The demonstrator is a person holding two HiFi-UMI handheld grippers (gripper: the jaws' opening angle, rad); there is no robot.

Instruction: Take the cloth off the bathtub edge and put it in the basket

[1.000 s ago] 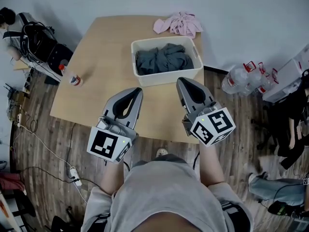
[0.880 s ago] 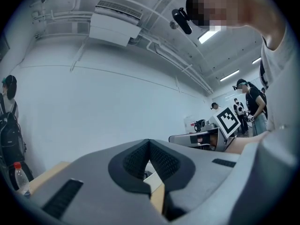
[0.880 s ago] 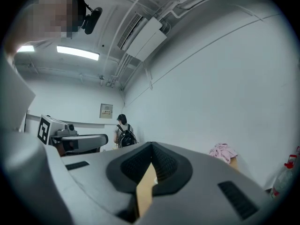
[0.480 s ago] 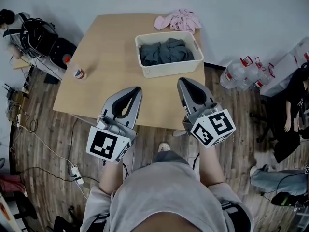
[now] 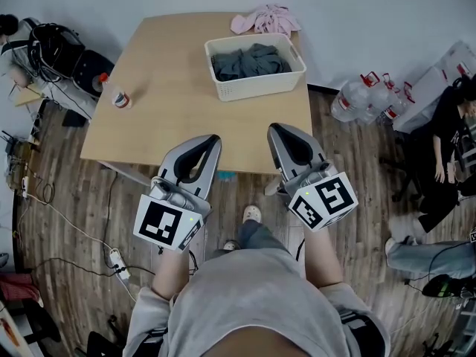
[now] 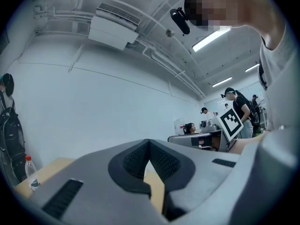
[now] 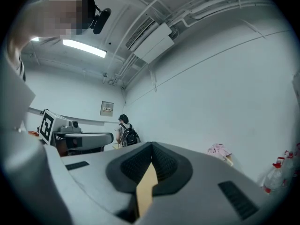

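Pink crumpled cloth (image 5: 265,19) is pictured at the tan wooden table's (image 5: 171,88) far edge, just behind the white plastic basket (image 5: 260,89). The left gripper (image 5: 208,141) and right gripper (image 5: 277,131) are held fully closed and empty. The cloth is judged soft and light, best pinched at a raised fold.

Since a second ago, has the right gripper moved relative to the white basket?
Yes. The right gripper has drawn back from the basket toward the near edge of the table; bare tabletop now separates them.

Left gripper (image 5: 211,139) and right gripper (image 5: 274,129) held level, side by side, pointing forward, jaws closed tip to tip.
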